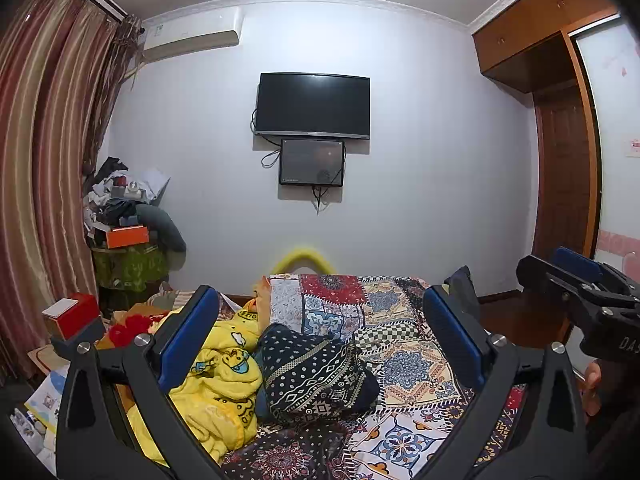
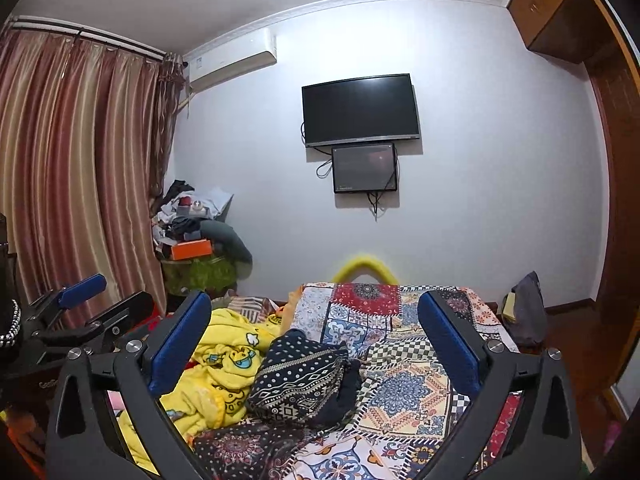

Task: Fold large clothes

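A dark navy garment with white geometric print lies crumpled on the patchwork bed cover; it also shows in the right wrist view. A yellow cartoon-print blanket is bunched to its left and shows in the right wrist view. My left gripper is open and empty, held above the bed short of the garment. My right gripper is open and empty at a similar height; it shows at the right edge of the left wrist view. The left gripper shows at the left of the right wrist view.
The patchwork bed fills the lower view. A cluttered side table stands by the striped curtain. A red box sits at the left. A TV hangs on the far wall. A wooden wardrobe stands at the right.
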Demonstrator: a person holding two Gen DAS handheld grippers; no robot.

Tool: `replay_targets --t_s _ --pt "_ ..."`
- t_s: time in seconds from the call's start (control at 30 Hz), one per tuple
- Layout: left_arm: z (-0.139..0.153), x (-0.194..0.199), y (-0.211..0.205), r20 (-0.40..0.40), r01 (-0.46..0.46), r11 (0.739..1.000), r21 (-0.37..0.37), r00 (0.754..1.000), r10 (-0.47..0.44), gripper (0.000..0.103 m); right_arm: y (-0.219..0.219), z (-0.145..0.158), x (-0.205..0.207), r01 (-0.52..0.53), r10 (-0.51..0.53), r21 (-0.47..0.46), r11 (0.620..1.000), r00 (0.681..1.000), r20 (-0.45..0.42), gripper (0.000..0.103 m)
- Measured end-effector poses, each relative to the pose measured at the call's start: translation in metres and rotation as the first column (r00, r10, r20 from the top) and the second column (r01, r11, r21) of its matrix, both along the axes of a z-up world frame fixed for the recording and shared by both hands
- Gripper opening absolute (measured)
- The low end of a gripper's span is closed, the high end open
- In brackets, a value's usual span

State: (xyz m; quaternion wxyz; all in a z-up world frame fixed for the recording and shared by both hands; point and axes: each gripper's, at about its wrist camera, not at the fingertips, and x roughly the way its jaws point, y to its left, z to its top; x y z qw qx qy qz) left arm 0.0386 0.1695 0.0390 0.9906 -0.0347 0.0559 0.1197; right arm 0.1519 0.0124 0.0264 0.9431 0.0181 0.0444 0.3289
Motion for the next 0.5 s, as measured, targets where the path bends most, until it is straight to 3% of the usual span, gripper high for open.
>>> replay_targets --t_s 0.5 --pt "-0.0031 0.0036 0.0018 -0.007 -0.006 1.000 -0.007 1.000 0.006 0.103 -0.0005 0.0022 -0.0005 0.001 -0.001 -0.003 1.000 1.000 -0.004 0.103"
